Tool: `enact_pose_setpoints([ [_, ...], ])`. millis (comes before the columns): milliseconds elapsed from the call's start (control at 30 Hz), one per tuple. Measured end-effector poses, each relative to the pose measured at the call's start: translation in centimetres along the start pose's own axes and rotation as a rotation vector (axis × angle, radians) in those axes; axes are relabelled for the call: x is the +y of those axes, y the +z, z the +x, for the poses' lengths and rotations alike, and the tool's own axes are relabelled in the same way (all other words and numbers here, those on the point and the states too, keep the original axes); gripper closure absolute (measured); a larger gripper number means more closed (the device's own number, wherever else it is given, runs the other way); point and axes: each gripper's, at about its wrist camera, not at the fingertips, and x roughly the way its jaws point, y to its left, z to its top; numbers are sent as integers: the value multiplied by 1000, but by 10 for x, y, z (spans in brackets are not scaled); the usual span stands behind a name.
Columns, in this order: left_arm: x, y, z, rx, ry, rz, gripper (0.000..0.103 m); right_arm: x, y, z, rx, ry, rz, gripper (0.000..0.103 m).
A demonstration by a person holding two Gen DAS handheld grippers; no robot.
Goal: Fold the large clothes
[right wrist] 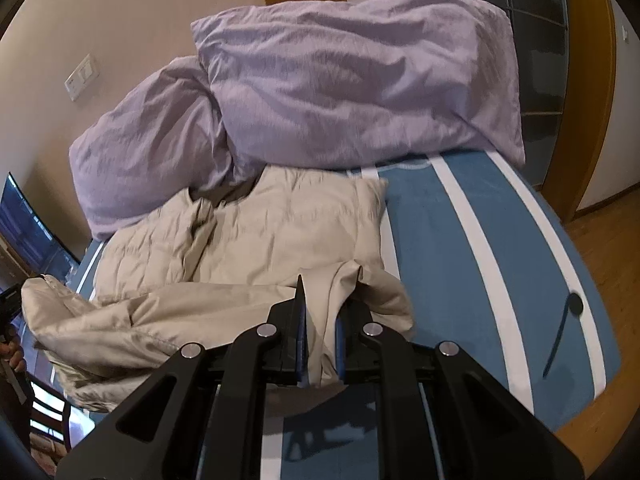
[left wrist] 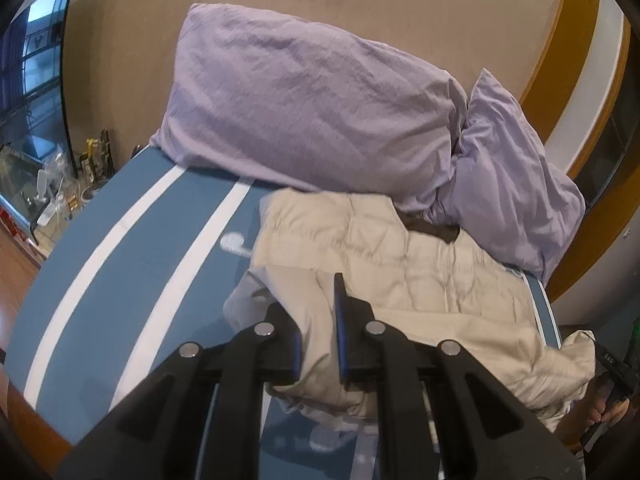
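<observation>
1. Left gripper (left wrist: 318, 344): jaws narrow, clamped on a fold of the beige jacket (left wrist: 420, 276), fabric bunched between the blue pads.
2. Right gripper (right wrist: 320, 344): jaws narrow too, pinching another fold of the jacket (right wrist: 248, 232); cloth hangs down thru the gap.
3. Jacket is quilted, beige, crumpled, lying across the bed (left wrist: 132, 264) w/ its near edge lifted at both grippers. One loose end droops off the bed's side by a hand (right wrist: 14, 354) holding a dark handle.
4. Bed cover is blue w/ white stripes (right wrist: 472, 240).
5. Two lilac pillows (left wrist: 304, 100) (right wrist: 360, 76) lean on the wall behind the jacket, touching its far edge.
6. Light switches (right wrist: 82, 76) on the wall; wood floor (right wrist: 600, 248) beside the bed.
</observation>
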Motion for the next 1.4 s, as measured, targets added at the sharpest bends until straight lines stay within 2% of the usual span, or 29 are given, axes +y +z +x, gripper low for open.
enact_pose_setpoints([
  [333, -16, 57, 47, -15, -15, 5, 90, 4, 57, 47, -6, -43, 20, 92],
  [667, -26, 101, 117, 35, 12, 14, 89, -1, 100, 110, 8, -110, 103, 92],
  [1100, -6, 114, 224, 181, 75, -53, 84, -12, 116, 206, 137, -180, 157, 91],
  [1400, -6, 114, 268, 229, 99, -53, 79, -21, 119, 245, 182, -186, 217, 88],
])
